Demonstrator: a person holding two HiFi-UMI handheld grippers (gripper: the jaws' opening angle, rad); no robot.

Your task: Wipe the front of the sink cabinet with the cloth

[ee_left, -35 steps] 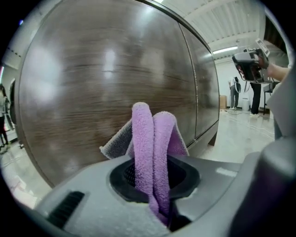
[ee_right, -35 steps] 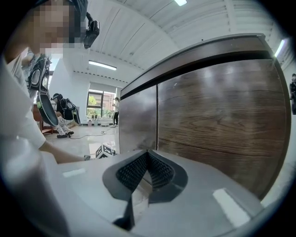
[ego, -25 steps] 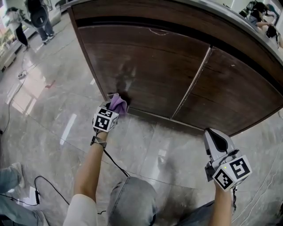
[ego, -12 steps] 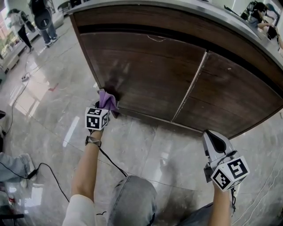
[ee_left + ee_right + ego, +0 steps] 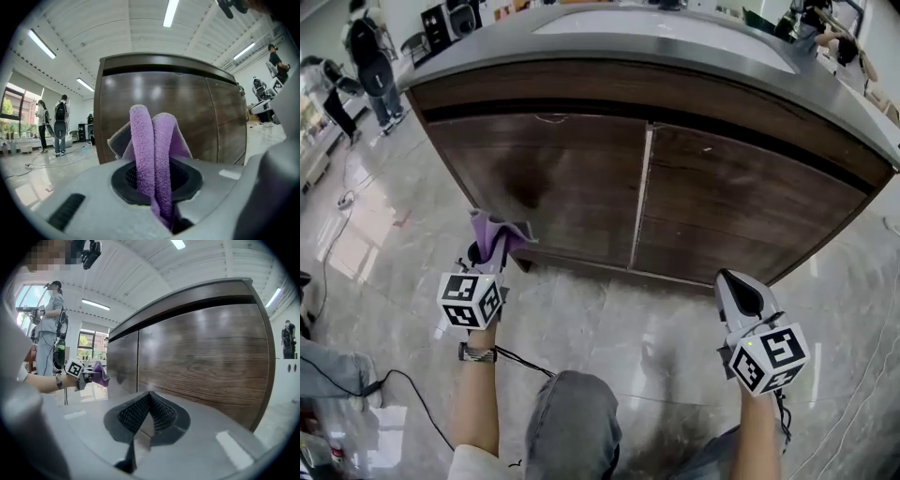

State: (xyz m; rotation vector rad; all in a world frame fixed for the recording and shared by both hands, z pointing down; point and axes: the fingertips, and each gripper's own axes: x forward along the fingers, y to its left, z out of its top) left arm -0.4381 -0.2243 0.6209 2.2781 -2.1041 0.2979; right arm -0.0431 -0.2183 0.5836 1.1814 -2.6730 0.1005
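The dark wood sink cabinet (image 5: 656,187) has two doors under a grey counter, and it fills the left gripper view (image 5: 168,108) and the right gripper view (image 5: 206,348). My left gripper (image 5: 485,251) is shut on a purple cloth (image 5: 495,232), held a short way off the cabinet's lower left corner. Folded between the jaws, the cloth (image 5: 154,159) stands upright. It also shows small in the right gripper view, as a purple cloth (image 5: 99,374) at far left. My right gripper (image 5: 739,286) is shut and empty, pointing at the right door's base.
A polished grey tile floor (image 5: 609,319) lies in front of the cabinet. A black cable (image 5: 412,412) trails on the floor at lower left. People (image 5: 370,56) stand far off at upper left. My knee (image 5: 572,422) is at bottom centre.
My left gripper with the cloth has drawn back and left, away from the left door's bottom corner. The view has shifted so the whole cabinet shows. The right gripper stays low.
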